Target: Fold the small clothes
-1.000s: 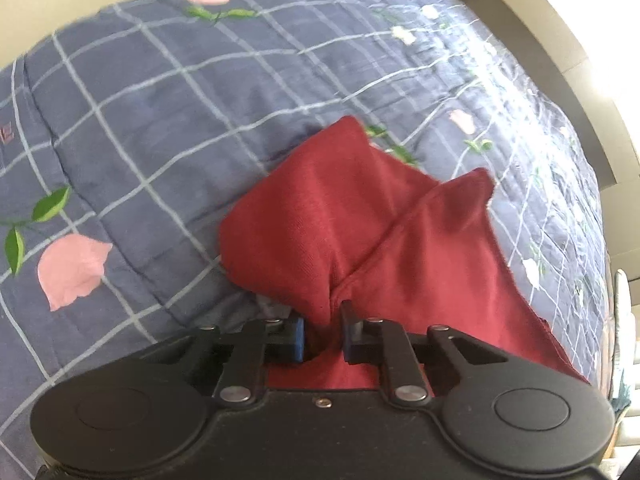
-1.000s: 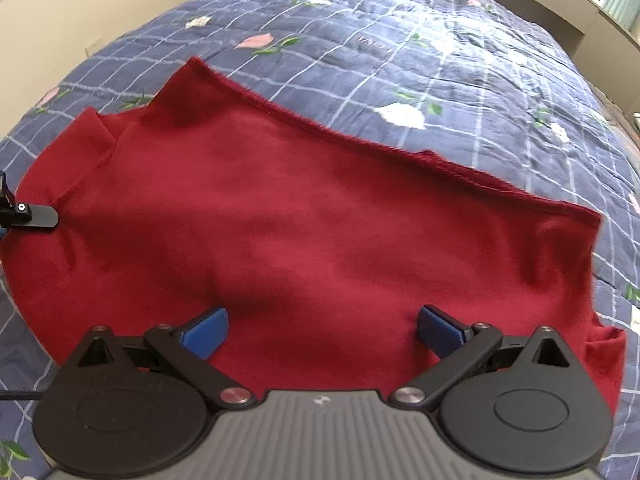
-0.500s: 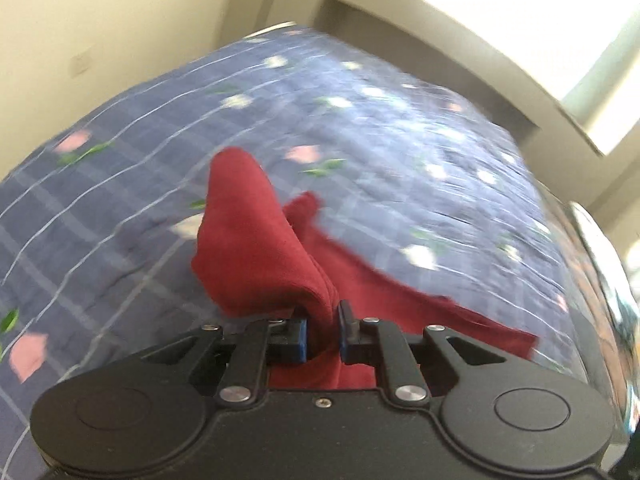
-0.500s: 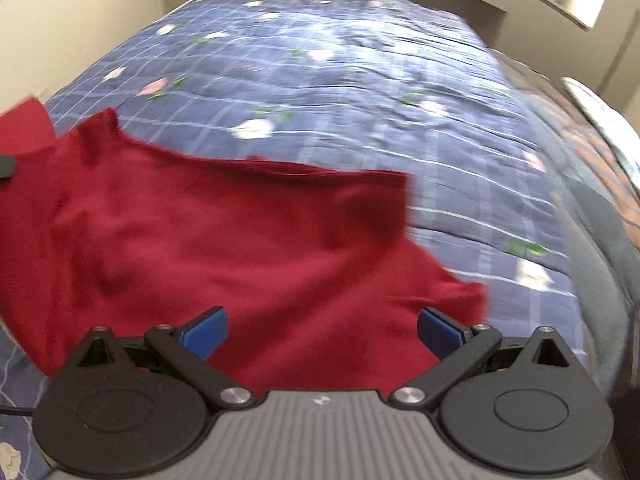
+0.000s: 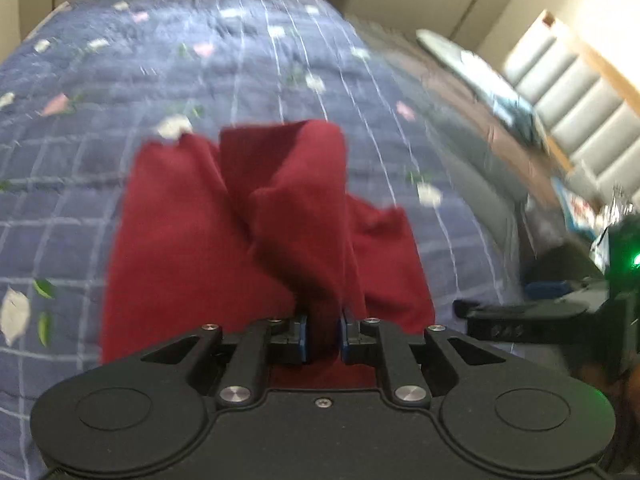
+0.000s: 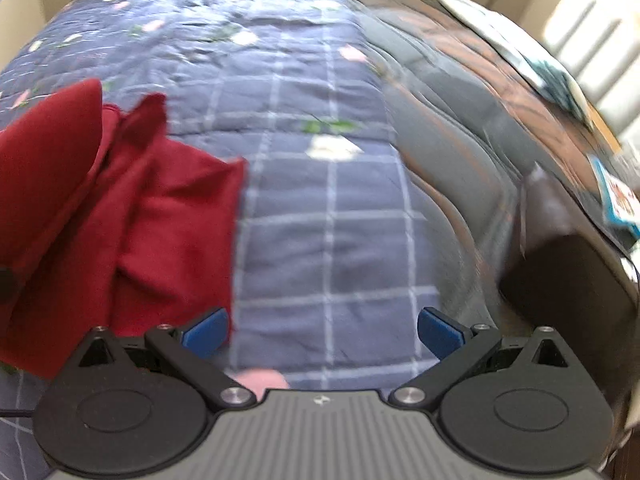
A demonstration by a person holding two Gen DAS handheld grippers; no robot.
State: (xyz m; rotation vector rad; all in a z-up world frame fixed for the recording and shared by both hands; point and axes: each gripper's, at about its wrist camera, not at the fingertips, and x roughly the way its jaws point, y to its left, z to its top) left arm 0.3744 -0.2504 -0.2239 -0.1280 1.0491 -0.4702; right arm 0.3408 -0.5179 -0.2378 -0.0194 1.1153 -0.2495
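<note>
Left gripper: nearly closed, pinching a bunched fold of dark red garment, the rest draped ahead over blue checked floral quilt. Right gripper: wide apart, empty, garment to its left. Legible writing: none, blurred.
</note>
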